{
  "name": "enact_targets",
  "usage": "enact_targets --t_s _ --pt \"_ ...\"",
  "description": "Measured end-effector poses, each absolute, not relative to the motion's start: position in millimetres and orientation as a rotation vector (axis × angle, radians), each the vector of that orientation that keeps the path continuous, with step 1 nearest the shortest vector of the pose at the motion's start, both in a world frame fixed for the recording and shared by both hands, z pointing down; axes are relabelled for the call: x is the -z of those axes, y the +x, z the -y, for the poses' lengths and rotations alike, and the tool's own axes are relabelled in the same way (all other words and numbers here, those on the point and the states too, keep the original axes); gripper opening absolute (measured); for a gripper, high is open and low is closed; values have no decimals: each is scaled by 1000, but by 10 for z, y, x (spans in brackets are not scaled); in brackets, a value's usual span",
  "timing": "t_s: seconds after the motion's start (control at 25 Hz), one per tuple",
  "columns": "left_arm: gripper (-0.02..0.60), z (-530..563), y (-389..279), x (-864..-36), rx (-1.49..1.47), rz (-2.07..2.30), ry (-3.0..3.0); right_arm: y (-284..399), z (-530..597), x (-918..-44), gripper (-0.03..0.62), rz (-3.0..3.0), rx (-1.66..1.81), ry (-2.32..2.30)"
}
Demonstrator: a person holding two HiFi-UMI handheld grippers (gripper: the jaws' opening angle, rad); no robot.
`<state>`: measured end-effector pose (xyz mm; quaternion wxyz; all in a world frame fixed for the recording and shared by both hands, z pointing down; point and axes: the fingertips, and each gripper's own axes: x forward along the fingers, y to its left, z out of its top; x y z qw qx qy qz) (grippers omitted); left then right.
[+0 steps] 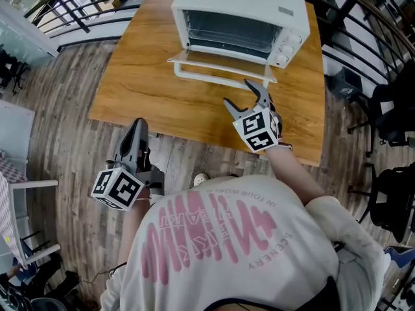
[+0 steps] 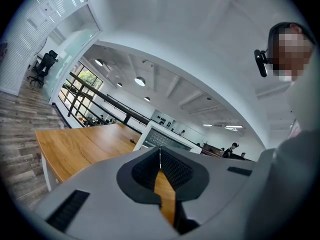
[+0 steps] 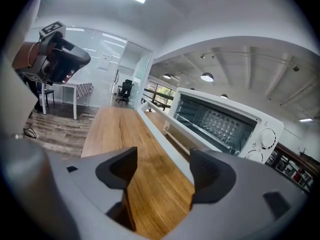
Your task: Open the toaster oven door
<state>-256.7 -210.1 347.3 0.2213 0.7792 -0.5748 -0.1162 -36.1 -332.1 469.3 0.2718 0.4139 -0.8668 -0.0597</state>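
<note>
Nearest is the person in a white T-shirt with pink print (image 1: 227,238), seen from above. At the near left, the grey left gripper (image 1: 137,125) hangs over the grey-brown plank floor (image 1: 65,141), short of the surface's near edge. Its black-and-white marker cube (image 1: 117,188) sits at its near end. In the left gripper view its jaws (image 2: 160,151) are closed tip to tip, with nothing between them.

Further in and to the right, the grey right gripper (image 1: 240,94) is held over the rectangular wooden surface (image 1: 149,89). Its own marker cube (image 1: 258,128) faces up. Its jaws stand well apart and grip nothing. The right gripper view (image 3: 165,166) shows only bare wood in the gap. The right jaw's tip is just beside the near edge of the oven's door; whether it touches cannot be told.

Beyond it, the white-framed glass door (image 1: 220,67) of the white toaster oven (image 1: 246,11) is fully open. It is folded down flat towards the person, just above the wood. The oven stands at the far end of the surface, right of centre, with a wire rack visible in its cavity (image 3: 225,119). Three round white knobs (image 1: 288,47) line its right side.

Farthest away, a black metal railing (image 1: 78,5) curves round behind the surface.
</note>
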Motion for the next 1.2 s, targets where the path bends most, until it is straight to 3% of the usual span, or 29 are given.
enact_targets --t_s 1.2 --pt "21 2163 -2532 -3557 291 1574 2146 -446 3154 -5135 345 2343 -23 1084"
